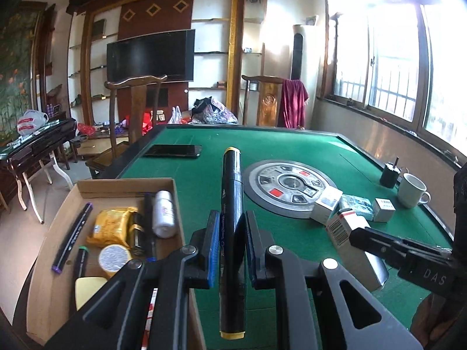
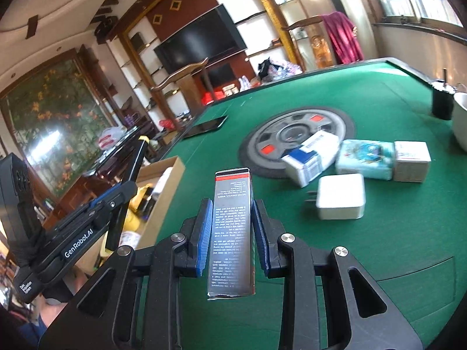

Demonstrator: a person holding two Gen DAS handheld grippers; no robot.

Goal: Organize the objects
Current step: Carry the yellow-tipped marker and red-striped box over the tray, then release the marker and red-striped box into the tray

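My left gripper (image 1: 232,227) is shut on a black marker with yellow ends (image 1: 232,204), held above the green table just right of the cardboard box (image 1: 58,245). The box holds a purple-tipped marker (image 1: 73,237), a yellow packet (image 1: 112,226), a white bottle (image 1: 164,214) and a round tin (image 1: 113,257). My right gripper (image 2: 230,230) is shut on a tall grey carton with a red band (image 2: 232,227), held above the table; it also shows in the left wrist view (image 1: 347,236). The left gripper with the marker shows in the right wrist view (image 2: 128,186).
On the green table (image 2: 379,227) lie a white charger (image 2: 340,197), a blue-white box (image 2: 310,156), a light-blue packet (image 2: 366,159), a small white box (image 2: 411,160), a white mug (image 1: 411,191), a black cup (image 1: 389,175) and a phone (image 1: 173,150). A round dial plate (image 1: 289,185) sits mid-table.
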